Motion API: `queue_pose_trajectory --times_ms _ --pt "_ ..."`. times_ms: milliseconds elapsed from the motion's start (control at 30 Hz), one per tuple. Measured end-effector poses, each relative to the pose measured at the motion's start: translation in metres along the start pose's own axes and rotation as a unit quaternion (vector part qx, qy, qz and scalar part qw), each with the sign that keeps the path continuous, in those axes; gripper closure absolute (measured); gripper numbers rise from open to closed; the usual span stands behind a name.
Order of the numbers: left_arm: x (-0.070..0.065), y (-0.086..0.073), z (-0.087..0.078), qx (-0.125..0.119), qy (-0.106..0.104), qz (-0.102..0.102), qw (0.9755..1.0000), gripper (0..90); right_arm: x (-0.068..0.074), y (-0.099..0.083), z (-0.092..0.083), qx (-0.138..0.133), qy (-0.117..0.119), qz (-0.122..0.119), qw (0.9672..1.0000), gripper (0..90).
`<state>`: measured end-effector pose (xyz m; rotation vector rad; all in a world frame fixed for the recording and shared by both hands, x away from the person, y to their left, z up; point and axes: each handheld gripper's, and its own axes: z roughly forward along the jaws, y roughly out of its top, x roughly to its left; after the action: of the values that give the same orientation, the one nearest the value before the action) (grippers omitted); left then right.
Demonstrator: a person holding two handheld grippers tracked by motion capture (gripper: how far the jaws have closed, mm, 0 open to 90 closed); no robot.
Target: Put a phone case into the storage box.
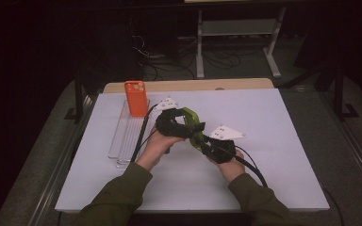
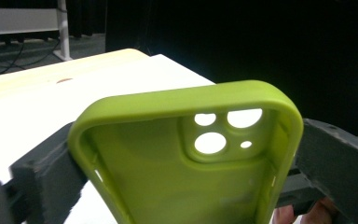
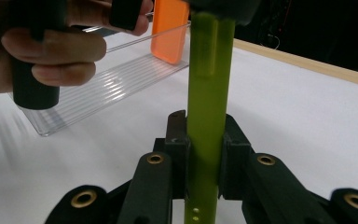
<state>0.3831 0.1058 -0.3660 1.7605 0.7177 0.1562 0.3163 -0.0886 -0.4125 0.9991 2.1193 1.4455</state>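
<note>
A green phone case (image 1: 192,117) is held above the middle of the white table between both grippers. My left gripper (image 1: 181,126) is shut on its two long side edges. In the left gripper view the case's hollow inside (image 2: 158,168) faces the camera, with the lens cutouts at the top. My right gripper (image 1: 201,140) is shut on the case's lower end. In the right gripper view the case (image 3: 207,93) stands edge-on and the jaws press its front and back. An orange phone case (image 1: 135,98) stands upright at the far end of a clear ribbed tray (image 1: 125,139).
The clear tray (image 3: 107,88) lies along the left side of the white table cover (image 1: 273,141), with the orange case (image 3: 170,28) at its far end. A wooden edge (image 1: 245,84) runs along the back. Beyond it are a dark floor, cables and a white desk frame (image 1: 235,28).
</note>
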Motion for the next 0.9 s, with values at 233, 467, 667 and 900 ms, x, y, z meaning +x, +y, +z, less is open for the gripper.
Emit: queue_pose_trajectory --times_ms 233,467,667,900 --pt "0.0005 0.0015 -0.0035 -0.006 0.005 0.007 0.9999 11.2 0.0 -0.0004 0.0005 0.0 -0.002 -0.001 1.0 76.0" --pt "0.0004 0.0008 -0.004 -0.006 0.004 0.011 0.9999 13.5 0.0 -0.0008 0.0005 0.002 -0.003 -0.003 1.0 76.0" --pt "0.0004 0.0002 -0.0047 -0.002 0.004 0.02 0.9998 14.5 -0.0001 -0.0016 0.0019 0.009 -0.009 -0.011 0.9999 75.9" --pt "-0.0031 0.0014 -0.0046 -0.003 0.011 0.026 0.9996 15.1 -0.0015 -0.0004 0.0017 0.016 -0.012 -0.015 0.9997 73.8"
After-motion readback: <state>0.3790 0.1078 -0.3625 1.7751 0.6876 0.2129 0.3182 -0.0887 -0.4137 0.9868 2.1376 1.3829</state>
